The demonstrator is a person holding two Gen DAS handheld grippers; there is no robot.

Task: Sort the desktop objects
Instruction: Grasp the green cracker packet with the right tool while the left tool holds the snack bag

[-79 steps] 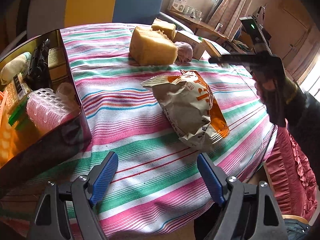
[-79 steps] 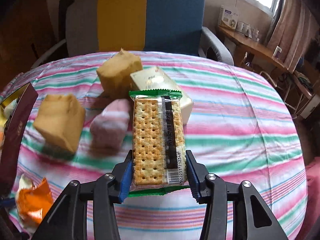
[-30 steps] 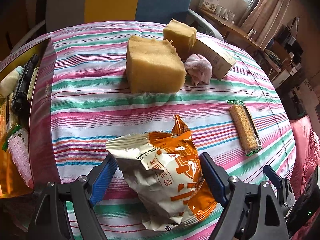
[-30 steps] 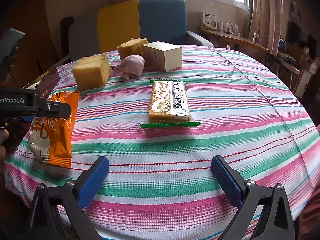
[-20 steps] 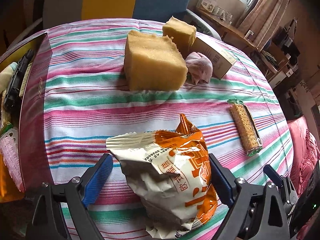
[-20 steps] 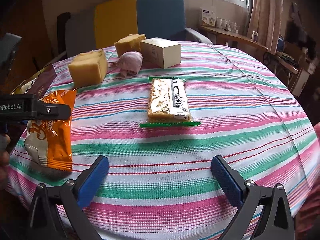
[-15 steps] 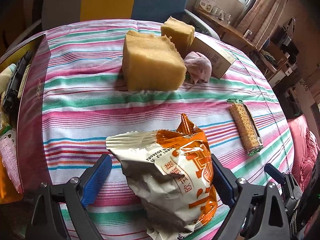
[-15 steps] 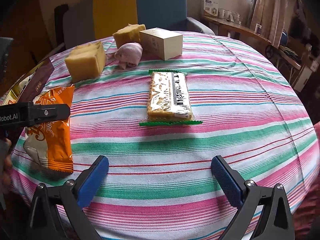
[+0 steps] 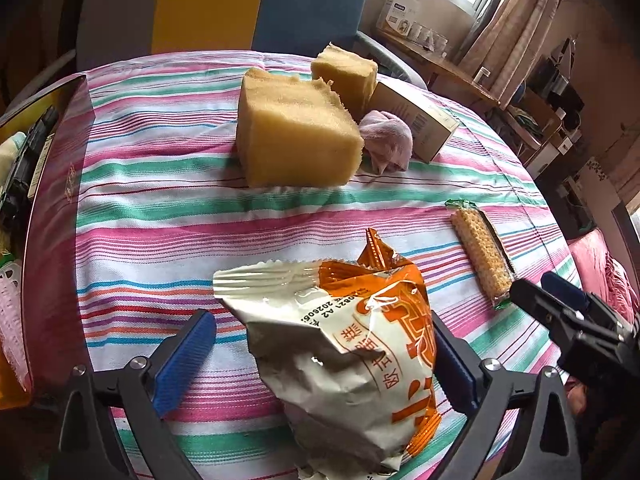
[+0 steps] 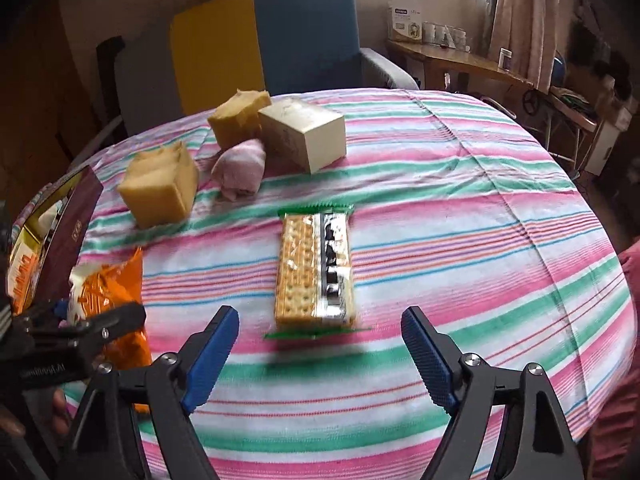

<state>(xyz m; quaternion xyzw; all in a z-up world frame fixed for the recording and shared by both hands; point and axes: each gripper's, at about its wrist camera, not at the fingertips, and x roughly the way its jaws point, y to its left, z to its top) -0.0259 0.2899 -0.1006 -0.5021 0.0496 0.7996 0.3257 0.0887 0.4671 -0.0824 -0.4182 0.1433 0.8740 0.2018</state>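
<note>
The left gripper (image 9: 320,356) reaches low over the near left edge of the round table with the pink, green and white striped woven cloth (image 9: 160,216), its blue ribbed fingers (image 9: 184,360) spread wide on either side of the crinkled orange and cream foil snack bag (image 9: 352,352). The right finger is pressed against the bag's orange side; the left finger stands apart from it, so the bag is straddled, not pinched. The right gripper (image 10: 320,356) hangs level above the table's near edge, fingers released and wide apart, pointing at the clear-wrapped pack of golden crackers with green crimped ends (image 10: 314,272), which lies flat near the middle of the cloth, just ahead of the fingertips and untouched.

The snack bag carries Chinese characters and a printed code reading partly "0821 A2" and "202606", upside down in the left wrist view. A barcode shows on the side of the cream cardboard box (image 9: 416,120); the black strip of print on the cracker pack is too blurred to read. The lettering on the left gripper's body, seen from the right wrist view, is also blurred.

Toward the far edge sit a large yellow porous sponge block (image 9: 292,140) with a torn top, a smaller yellow sponge block (image 9: 344,76) behind it touching the box, and a soft pink bunched cloth (image 9: 388,144) tucked between the large block and the box. At the left edge stands a maroon glossy box (image 9: 52,208) filled with assorted items, including a pink ridged plastic piece (image 9: 10,320).
</note>
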